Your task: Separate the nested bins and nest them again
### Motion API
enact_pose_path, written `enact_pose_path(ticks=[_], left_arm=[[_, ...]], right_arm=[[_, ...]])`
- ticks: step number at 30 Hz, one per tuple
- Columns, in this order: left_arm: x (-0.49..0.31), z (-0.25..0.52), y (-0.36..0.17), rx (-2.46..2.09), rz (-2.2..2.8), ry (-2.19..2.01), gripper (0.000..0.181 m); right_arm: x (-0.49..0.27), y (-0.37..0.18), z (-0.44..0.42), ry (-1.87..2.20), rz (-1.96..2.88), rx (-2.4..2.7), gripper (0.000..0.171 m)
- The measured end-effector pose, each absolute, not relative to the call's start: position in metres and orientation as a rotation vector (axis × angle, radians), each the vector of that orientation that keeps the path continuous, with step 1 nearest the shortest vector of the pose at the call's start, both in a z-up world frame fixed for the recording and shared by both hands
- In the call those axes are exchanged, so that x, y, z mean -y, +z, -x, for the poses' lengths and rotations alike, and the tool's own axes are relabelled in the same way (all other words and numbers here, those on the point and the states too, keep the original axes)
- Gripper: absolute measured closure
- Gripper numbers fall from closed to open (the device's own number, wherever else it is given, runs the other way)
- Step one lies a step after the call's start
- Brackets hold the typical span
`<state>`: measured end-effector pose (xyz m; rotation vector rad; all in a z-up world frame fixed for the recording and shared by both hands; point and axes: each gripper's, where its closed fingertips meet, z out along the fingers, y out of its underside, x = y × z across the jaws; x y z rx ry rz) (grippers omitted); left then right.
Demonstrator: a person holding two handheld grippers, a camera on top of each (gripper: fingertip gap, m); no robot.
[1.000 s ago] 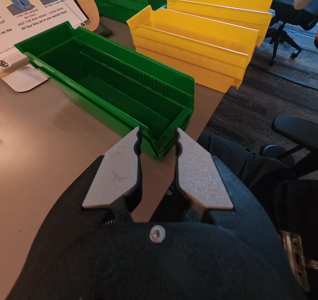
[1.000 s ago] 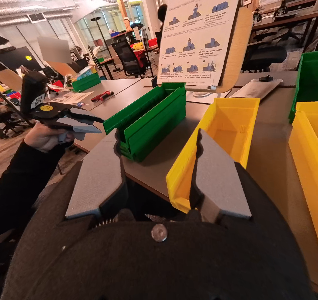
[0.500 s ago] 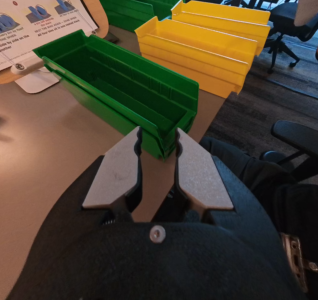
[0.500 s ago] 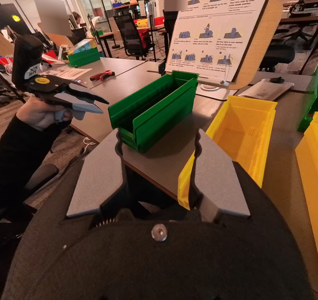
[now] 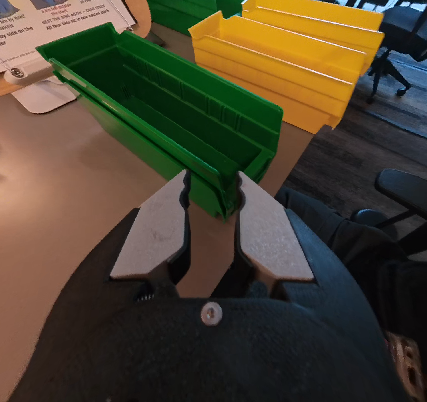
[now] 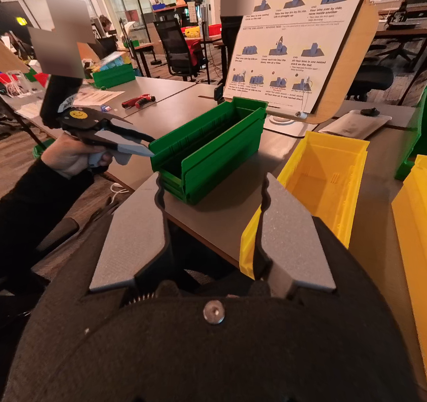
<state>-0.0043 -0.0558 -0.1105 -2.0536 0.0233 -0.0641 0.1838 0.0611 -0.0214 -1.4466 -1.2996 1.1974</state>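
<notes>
A stack of two nested green bins [image 5: 166,118] lies lengthwise on the table; it also shows in the right wrist view [image 6: 208,146]. My left gripper [image 5: 212,178] is open, and the stack's near corner sits between its fingers. It also shows from the side in the right wrist view [image 6: 153,147], at the stack's near left corner. Two single yellow bins [image 5: 277,67] [image 5: 312,23] lie side by side to the right. My right gripper [image 6: 211,178] is wide open and empty above the table's front edge. Its right finger [image 6: 288,224] overlaps the near corner of a yellow bin [image 6: 323,183].
An instruction board [image 6: 288,44] stands behind the green stack. Another green bin [image 5: 180,5] lies at the back, and it shows at the right edge of the right wrist view [image 6: 416,137]. A second yellow bin [image 6: 413,240] is far right. The table edge [image 5: 298,150] and an office chair [image 5: 406,187] are close.
My left gripper has moved forward, so the green stack's near corner now lies between its fingers. My right gripper has shifted a little and stayed open.
</notes>
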Motion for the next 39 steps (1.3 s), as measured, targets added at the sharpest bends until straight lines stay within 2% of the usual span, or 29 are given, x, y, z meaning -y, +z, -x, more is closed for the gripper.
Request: enact_pose_path(ticks=[3,5,8,12,19,28,39], left_arm=[[0.056,0.019,-0.114,0.049,2.055,-0.033,0.142],[0.059,0.023,-0.114,0.074,2.047,-0.062,0.15],[0.065,0.038,-0.111,0.095,2.03,-0.026,0.173],[0.079,0.059,-0.11,0.096,2.044,0.065,0.177],[0.113,0.124,-0.109,0.284,2.052,0.344,0.178],[0.182,0.195,-0.106,0.56,2.008,0.475,0.175],[0.227,0.21,-0.095,0.604,2.017,0.549,0.178]], right_arm=[[-0.06,-0.02,-0.186,1.183,1.439,1.302,0.089],[-0.061,-0.02,-0.186,1.185,1.44,1.301,0.089],[-0.062,-0.019,-0.188,1.194,1.442,1.293,0.089],[-0.06,-0.016,-0.189,1.193,1.432,1.292,0.089],[-0.058,-0.017,-0.188,1.169,1.433,1.304,0.088],[-0.061,-0.02,-0.187,1.165,1.442,1.302,0.088],[-0.059,-0.022,-0.184,1.159,1.449,1.313,0.089]])
